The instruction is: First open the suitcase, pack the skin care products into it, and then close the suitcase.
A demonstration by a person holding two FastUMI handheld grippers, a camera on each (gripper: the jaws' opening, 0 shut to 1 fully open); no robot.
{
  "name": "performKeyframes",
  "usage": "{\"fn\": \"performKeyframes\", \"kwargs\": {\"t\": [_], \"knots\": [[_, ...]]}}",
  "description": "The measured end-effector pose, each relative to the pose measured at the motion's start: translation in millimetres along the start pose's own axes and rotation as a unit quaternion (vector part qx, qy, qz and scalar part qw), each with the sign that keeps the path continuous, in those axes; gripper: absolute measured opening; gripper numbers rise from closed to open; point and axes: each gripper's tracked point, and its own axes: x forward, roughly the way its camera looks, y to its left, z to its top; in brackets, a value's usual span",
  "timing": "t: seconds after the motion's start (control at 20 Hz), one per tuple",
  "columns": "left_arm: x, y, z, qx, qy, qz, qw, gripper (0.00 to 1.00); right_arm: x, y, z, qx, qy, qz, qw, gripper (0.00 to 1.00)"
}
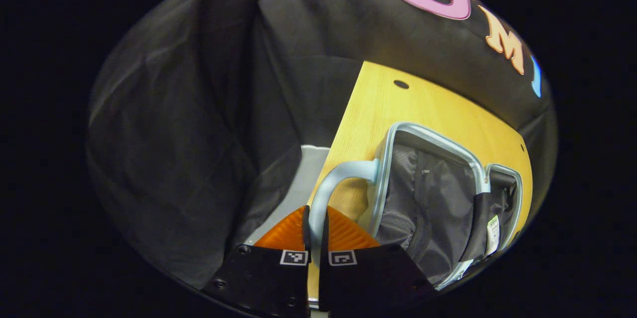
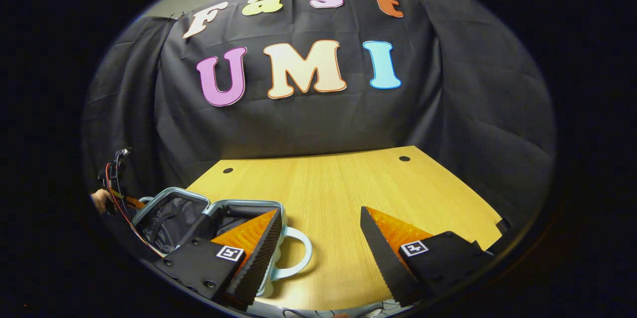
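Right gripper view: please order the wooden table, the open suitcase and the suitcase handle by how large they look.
1. Wooden table, clearly largest.
2. Open suitcase, partly hidden behind the right tool's finger.
3. Suitcase handle, smallest.

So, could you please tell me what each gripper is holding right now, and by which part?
The left gripper has its jaws closed on the open suitcase, gripping its pale blue handle. The right gripper stands open over the table, holding nothing.
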Motion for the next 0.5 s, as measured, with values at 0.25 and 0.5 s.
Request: {"fn": "performKeyframes", "kwargs": {"t": [0.25, 0.5], "knots": [[-57.9, -16.7, 32.1, 0.007, -0.053, -0.007, 0.999, 0.0, 6.5, -0.8, 6.6, -0.013, -0.01, 0.03, 0.999, 0.98], [-104.1, -67.1, 61.2, 0.029, -0.096, -0.002, 0.995, 0.0, 10.4, -12.2, 25.2, -0.007, -0.031, 0.056, 0.998, 0.98]]}}
